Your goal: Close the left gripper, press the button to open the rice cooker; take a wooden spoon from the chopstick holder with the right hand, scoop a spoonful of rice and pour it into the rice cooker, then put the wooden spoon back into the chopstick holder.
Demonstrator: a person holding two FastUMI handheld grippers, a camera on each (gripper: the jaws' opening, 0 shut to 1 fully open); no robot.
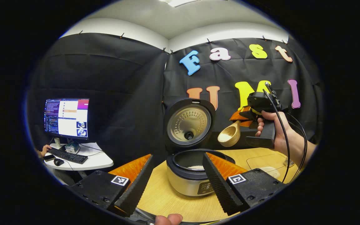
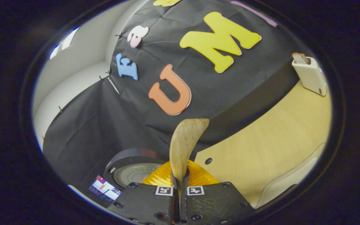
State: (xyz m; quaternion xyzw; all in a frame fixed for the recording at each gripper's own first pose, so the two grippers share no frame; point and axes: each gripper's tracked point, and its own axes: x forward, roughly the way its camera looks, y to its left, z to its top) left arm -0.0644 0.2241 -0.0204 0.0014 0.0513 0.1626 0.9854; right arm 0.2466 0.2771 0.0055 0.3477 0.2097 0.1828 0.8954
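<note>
Above the bench [image 1: 180,200], beside the open cooker [image 1: 190,175], the right gripper [image 2: 179,184] pinches the spoon [image 1: 230,135], rice in its bowl. The left gripper [image 1: 177,175] hangs spread. Pouring comes next, I'd say: carry it over the pot and tip.

A: What colour is the rice cooker [image 1: 192,178]?
B: Silver body, black rim; the lid's [image 1: 188,125] inside is pale gold, dotted with small holes.
A: And the wooden spoon [image 1: 230,135]?
B: Light tan, with white rice in the bowl.
A: The table [image 1: 180,197]?
B: Pale yellow wood grain. At two o'clock in the right gripper view, the chopstick holder [image 2: 310,76] is cream-white.
</note>
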